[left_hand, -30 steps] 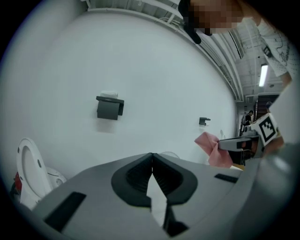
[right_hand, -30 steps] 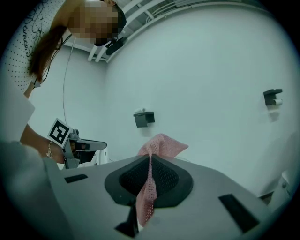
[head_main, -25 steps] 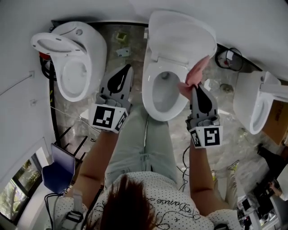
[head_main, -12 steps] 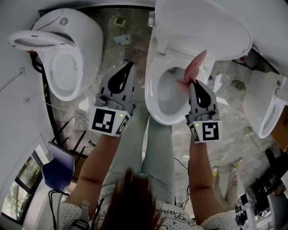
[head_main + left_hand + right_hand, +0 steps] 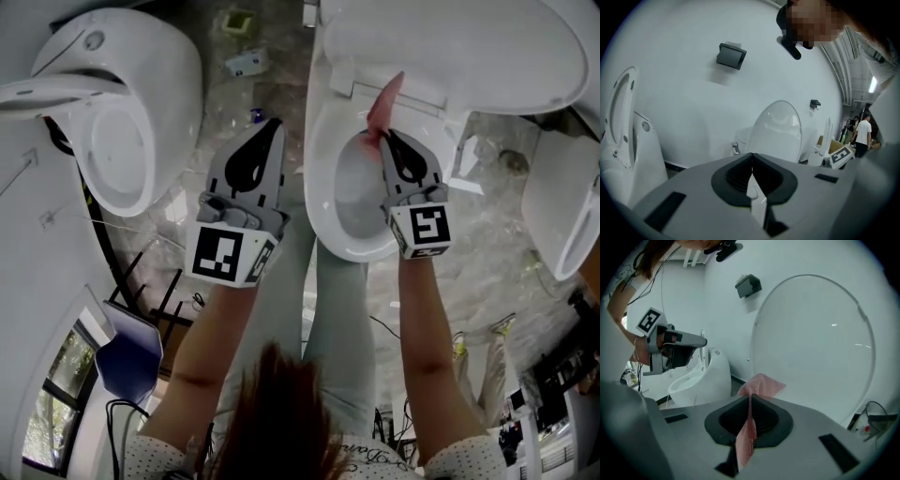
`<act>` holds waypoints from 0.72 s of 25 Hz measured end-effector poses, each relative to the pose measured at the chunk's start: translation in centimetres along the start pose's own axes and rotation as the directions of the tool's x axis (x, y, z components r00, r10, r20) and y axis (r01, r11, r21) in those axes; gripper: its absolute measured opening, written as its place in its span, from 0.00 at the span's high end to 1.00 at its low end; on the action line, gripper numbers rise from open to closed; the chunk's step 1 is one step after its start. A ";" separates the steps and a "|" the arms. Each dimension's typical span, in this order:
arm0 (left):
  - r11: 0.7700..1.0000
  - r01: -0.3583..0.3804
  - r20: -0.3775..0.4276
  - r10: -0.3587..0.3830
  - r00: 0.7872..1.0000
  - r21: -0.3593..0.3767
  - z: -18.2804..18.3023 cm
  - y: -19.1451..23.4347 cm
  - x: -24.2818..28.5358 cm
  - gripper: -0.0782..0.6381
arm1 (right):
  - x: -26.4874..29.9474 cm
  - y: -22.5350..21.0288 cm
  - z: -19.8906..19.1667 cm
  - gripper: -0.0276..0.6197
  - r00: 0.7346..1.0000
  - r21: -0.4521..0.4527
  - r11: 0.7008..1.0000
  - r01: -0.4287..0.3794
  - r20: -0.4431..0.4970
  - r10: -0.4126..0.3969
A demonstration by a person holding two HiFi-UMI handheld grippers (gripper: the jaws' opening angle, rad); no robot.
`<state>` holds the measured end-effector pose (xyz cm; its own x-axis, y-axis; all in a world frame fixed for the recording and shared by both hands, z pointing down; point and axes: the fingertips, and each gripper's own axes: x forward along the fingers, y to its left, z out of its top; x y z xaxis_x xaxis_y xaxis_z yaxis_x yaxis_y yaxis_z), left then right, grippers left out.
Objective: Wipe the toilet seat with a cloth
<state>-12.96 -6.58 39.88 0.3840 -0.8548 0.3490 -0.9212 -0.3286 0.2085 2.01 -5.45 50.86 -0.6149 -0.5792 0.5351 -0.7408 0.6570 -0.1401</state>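
Pinching the pink cloth [image 5: 384,101], right hand-held gripper [image 5: 383,134] is upper-mid frame w/ cloth over back edge of the seat [image 5: 322,178]. Meanwhile left hand-held gripper [image 5: 275,123] clenched on nothing, just left of seat.

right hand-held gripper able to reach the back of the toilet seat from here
Probably yes: the right hand-held gripper, shut on the pink cloth, hangs over the bowl with the lid up, and nothing stands between cloth and toilet seat.
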 end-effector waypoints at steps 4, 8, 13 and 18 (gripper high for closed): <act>1.000 -0.005 -0.016 0.005 1.000 -0.017 -1.6 0.6 0.1 0.88 | 3.3 0.3 -3.2 0.92 0.996 -0.039 0.999 -0.025 -0.081 0.022; 1.000 0.006 -0.039 -0.007 0.999 -0.018 -2.9 0.7 0.2 0.88 | 6.0 0.0 -6.0 0.92 0.989 -0.040 0.999 -0.021 -0.144 0.015; 1.000 0.016 -0.052 -0.016 0.999 -0.016 -3.6 0.8 0.3 0.88 | 8.6 -0.5 -7.8 0.91 0.984 -0.035 0.999 0.011 -0.179 -0.017; 0.999 0.034 -0.070 -0.035 0.997 -0.015 -4.0 0.6 0.1 0.88 | 9.7 -0.8 -7.7 0.90 0.980 -0.046 0.998 0.048 -0.192 -0.056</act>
<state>-13.26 -5.25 43.71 0.4197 -0.8126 0.4044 -0.9064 -0.3516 0.2341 -1.25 -7.86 62.55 -0.5092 -0.5116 0.6920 -0.7562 0.6500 -0.0759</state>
